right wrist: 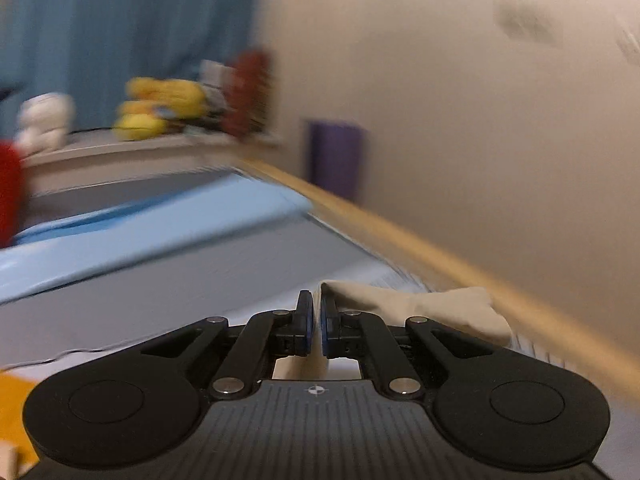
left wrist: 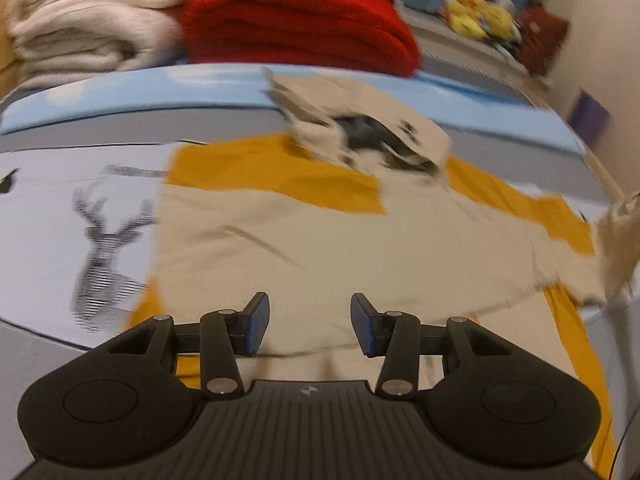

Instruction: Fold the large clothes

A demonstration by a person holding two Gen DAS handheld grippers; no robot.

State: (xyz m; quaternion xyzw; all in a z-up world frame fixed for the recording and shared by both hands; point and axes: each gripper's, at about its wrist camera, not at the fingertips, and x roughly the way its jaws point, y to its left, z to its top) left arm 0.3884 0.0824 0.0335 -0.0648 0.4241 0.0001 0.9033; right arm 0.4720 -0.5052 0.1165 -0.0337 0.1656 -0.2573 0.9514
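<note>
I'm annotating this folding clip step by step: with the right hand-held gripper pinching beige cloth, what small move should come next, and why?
Probably carry the right hand-held gripper across over the beige garment, since it is shut on a cloth corner lifted off the bed, while the left hand-held gripper hangs open, holding nothing.

Garment [left wrist: 320, 240] lies on bed [left wrist: 100, 136] (folded stacks [left wrist: 296, 20] behind)

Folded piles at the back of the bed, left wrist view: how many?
2: a cream pile at far left and a red pile beside it on the right. More may be hidden beyond the frame.
</note>
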